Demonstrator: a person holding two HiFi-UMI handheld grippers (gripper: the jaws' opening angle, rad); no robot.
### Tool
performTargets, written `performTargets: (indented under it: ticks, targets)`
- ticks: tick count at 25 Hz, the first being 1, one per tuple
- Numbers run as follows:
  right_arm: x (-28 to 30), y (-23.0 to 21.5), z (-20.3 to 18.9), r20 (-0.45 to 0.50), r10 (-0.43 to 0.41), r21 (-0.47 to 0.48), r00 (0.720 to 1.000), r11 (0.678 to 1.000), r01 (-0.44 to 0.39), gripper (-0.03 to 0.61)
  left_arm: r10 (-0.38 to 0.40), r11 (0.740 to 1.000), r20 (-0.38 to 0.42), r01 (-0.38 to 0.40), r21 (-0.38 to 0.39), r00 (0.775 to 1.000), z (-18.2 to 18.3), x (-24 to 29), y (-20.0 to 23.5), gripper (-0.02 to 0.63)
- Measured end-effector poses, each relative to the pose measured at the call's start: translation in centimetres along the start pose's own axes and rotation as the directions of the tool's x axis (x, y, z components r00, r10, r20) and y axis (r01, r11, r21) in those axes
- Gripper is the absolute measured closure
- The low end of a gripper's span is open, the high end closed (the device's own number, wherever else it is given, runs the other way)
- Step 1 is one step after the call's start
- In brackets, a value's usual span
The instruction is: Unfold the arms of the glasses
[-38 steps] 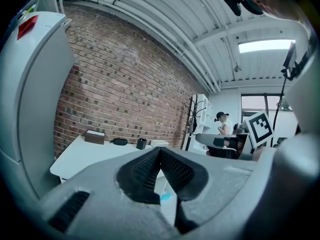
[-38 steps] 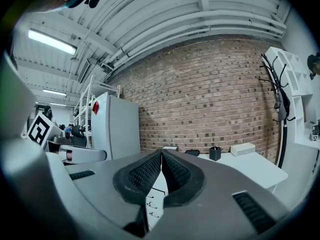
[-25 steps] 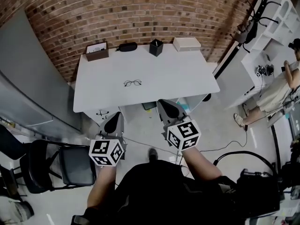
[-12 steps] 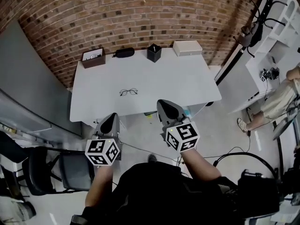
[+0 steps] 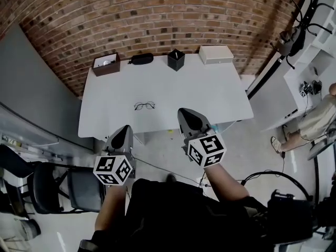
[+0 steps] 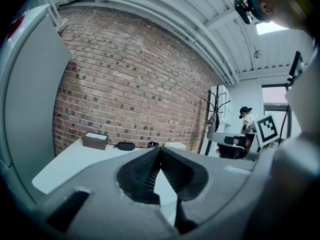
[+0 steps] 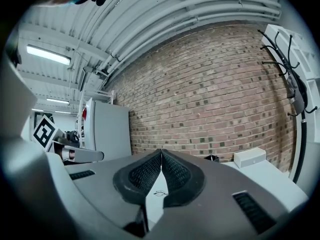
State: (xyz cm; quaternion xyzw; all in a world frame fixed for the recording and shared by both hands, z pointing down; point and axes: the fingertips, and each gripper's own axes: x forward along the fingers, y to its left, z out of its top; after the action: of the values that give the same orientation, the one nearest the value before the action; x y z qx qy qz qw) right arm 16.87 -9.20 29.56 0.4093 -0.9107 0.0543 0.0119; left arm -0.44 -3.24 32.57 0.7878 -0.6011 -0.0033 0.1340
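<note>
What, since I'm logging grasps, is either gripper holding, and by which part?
Nothing. Left gripper and right gripper are shut, empty; the glasses lie untouched on the table.

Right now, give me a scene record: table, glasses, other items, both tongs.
table: white table against a brick wall
glasses: glasses lie left of centre, nothing touching them; arm fold too small to tell
back row: brown box, black case, black cup, white box
left tongs: shut, empty, by the front edge
right tongs: shut, empty, by the front edge

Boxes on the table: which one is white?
The white box at the right end of the back row by the wall; the brown box sits at the left end.
</note>
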Motion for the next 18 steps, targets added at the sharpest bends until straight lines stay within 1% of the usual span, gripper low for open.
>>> performTargets:
  ticks: [5,10,14,18]
  targets:
    - [1.8,-0.7,-0.5,-0.013,0.013,0.001,1.0,1.0,-0.013,0.571,0.008,1.0,-0.022,-0.008,-0.005,1.0,-0.5,1.7,1.2,0.604]
    - [4.1,-0.7,-0.9,-0.023,0.014,-0.003,1.0,1.0,-0.014,0.571,-0.016,1.0,-0.024,0.016,-0.008,1.0,-0.2,3.8,2.6,0.604]
    - [6.7,-0.2,-0.7,-0.03,0.022,-0.015,0.999,1.0,-0.023,0.571,-0.039,0.999,-0.013,0.039,-0.011,0.999,0.5,5.5,4.8,0.604]
    - [9.4,-0.2,-0.5,-0.028,0.028,-0.023,0.999,0.999,-0.029,0.571,-0.052,0.998,-0.047,0.051,-0.021,0.998,0.3,7.3,6.8,0.604]
